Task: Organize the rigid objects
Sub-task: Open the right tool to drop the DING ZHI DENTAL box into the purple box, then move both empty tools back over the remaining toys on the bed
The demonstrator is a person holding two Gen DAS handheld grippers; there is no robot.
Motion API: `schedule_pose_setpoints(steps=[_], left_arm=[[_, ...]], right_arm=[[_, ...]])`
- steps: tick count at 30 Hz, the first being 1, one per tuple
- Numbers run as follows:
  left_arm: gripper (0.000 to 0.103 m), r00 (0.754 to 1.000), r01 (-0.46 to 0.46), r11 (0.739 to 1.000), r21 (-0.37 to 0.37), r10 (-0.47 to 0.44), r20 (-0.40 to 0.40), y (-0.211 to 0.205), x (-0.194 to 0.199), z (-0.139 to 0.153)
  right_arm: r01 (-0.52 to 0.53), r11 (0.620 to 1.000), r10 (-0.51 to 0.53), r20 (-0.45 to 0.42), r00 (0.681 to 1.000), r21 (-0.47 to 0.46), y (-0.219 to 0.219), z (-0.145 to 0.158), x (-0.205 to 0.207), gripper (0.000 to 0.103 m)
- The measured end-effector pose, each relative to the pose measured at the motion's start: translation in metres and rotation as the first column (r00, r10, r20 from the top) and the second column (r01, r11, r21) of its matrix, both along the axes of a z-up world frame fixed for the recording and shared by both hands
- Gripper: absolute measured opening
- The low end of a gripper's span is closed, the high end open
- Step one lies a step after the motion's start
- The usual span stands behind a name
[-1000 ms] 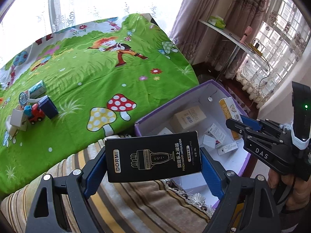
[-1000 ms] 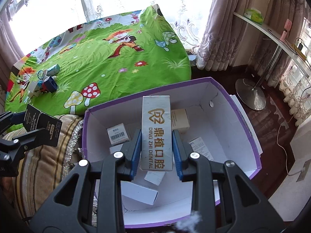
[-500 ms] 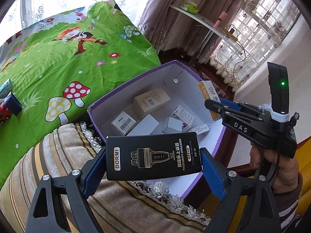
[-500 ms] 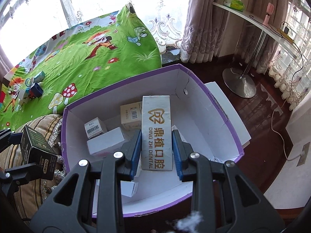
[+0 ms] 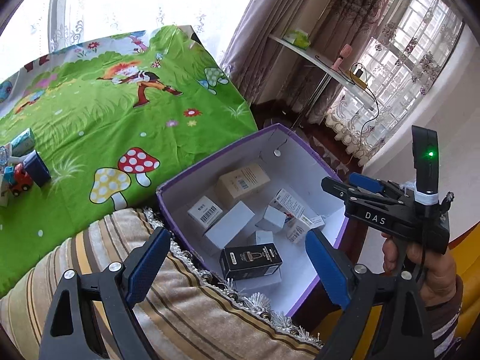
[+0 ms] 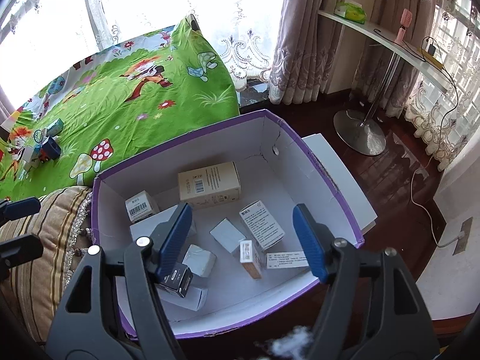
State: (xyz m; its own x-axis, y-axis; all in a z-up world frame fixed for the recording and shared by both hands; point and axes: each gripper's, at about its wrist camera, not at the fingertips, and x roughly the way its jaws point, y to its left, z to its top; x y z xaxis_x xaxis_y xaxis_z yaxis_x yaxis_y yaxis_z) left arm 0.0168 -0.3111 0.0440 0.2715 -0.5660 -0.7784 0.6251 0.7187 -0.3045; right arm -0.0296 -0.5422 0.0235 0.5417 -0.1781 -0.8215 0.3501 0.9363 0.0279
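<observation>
Your left gripper (image 5: 234, 262) points steeply down over the near corner of the purple box (image 5: 177, 216), jaws wide apart, nothing between the pads. They have just been opening a bit further. The black carton (image 5: 250, 260) lies flat inside the box directly below that gap, resting on a white carton near the box's front wall, not touched by either pad.

Your right gripper (image 6: 241, 241) also tilts down over the same box (image 6: 327, 180), jaws apart with nothing clamped; they have just been opening. The tall white-and-tan dental carton (image 6: 250, 258) lies on the box floor between the two pads, clear of both. Just beside it sit a printed white carton (image 6: 262, 225), a plain white carton (image 6: 228, 235) and a flat label strip (image 6: 286, 260). A larger beige carton (image 6: 209, 184) lies toward the back wall, and a small barcode carton (image 6: 141, 210) is by the left wall.

In the left view your right hand (image 5: 420, 262) wraps the right gripper's handle at the box's right side, striped sleeve cuff at the wrist, green light lit on the top module.

The box stands beside a striped cushion (image 5: 195, 309) at the edge of the bed with the green cartoon sheet (image 5: 105, 126). A small cluster of toys and cartons (image 5: 22, 166) sits well apart on the sheet, far left.
</observation>
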Motion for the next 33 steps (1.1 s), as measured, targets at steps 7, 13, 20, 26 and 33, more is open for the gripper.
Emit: schedule_pose_setpoints(steps=[7, 13, 20, 26, 33], left_arm=[[0.093, 0.99, -0.052, 0.999, 0.009, 0.05, 0.13, 0.021, 0.003, 0.015], [0.093, 0.963, -0.136, 0.989, 0.066, 0.116, 0.242, 0.039, 0.006, 0.025], [0.093, 0.919, -0.238, 0.958, 0.162, 0.168, 0.356, 0.067, 0.014, 0.027], [0.093, 0.909, -0.318, 0.942, 0.103, 0.272, 0.315, 0.117, 0.033, 0.027], [0.093, 0.895, -0.383, 0.917, 0.107, 0.34, 0.288, 0.18, 0.049, 0.018]], right_arm=[[0.01, 0.999, -0.008, 0.033, 0.999, -0.036, 0.006, 0.01, 0.001, 0.083], [0.041, 0.994, -0.037, 0.04, 0.999, -0.101, 0.016, 0.02, 0.008, 0.087], [-0.007, 0.98, 0.021, 0.07, 0.997, -0.196, 0.05, 0.034, 0.019, 0.091], [-0.112, 0.968, 0.133, 0.079, 0.988, -0.224, 0.092, 0.04, 0.034, 0.092], [-0.24, 0.956, 0.254, 0.068, 0.965, -0.17, 0.138, 0.039, 0.056, 0.092]])
